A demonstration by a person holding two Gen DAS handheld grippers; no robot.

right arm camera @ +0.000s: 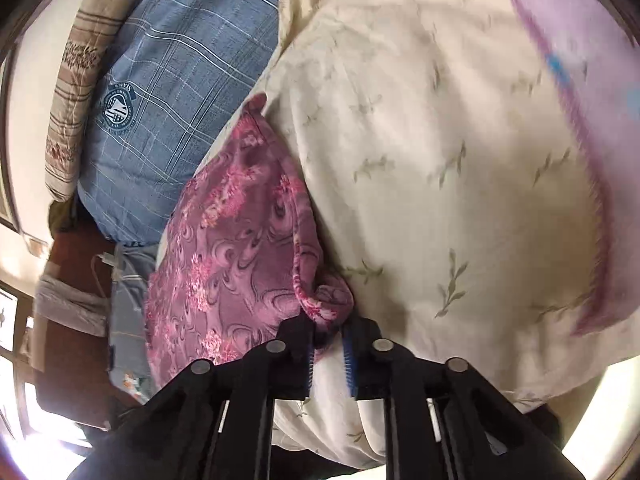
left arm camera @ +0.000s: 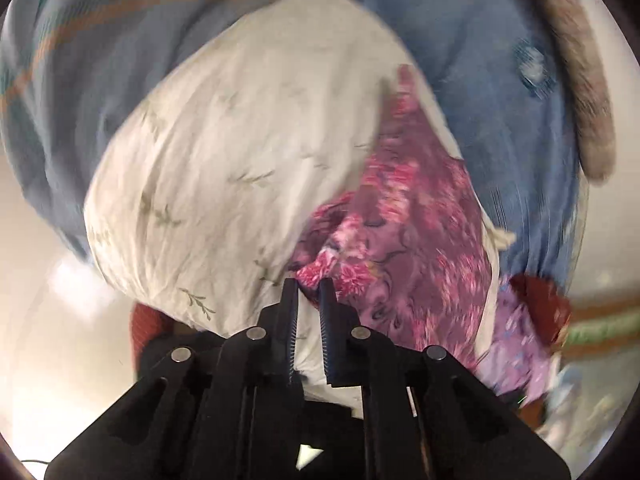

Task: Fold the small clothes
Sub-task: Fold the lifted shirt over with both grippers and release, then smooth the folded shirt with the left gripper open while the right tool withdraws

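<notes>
A purple-pink floral garment (left arm camera: 404, 224) lies draped over a cream sheet with a green leaf print (left arm camera: 224, 168). My left gripper (left arm camera: 309, 286) is shut on one edge of the floral garment. In the right wrist view the same floral garment (right arm camera: 236, 240) hangs left of the cream sheet (right arm camera: 440, 160). My right gripper (right arm camera: 327, 330) is shut on its hem, with the fabric bunched between the fingers.
A blue checked quilt (right arm camera: 168, 92) with a round crest lies behind the sheet, also in the left wrist view (left arm camera: 480, 60). A brown striped cloth (right arm camera: 76, 80) lies at the far left. A lilac cloth (right arm camera: 580, 60) hangs at the right. A red item (left arm camera: 540, 300) sits beside a lilac garment (left arm camera: 516, 344).
</notes>
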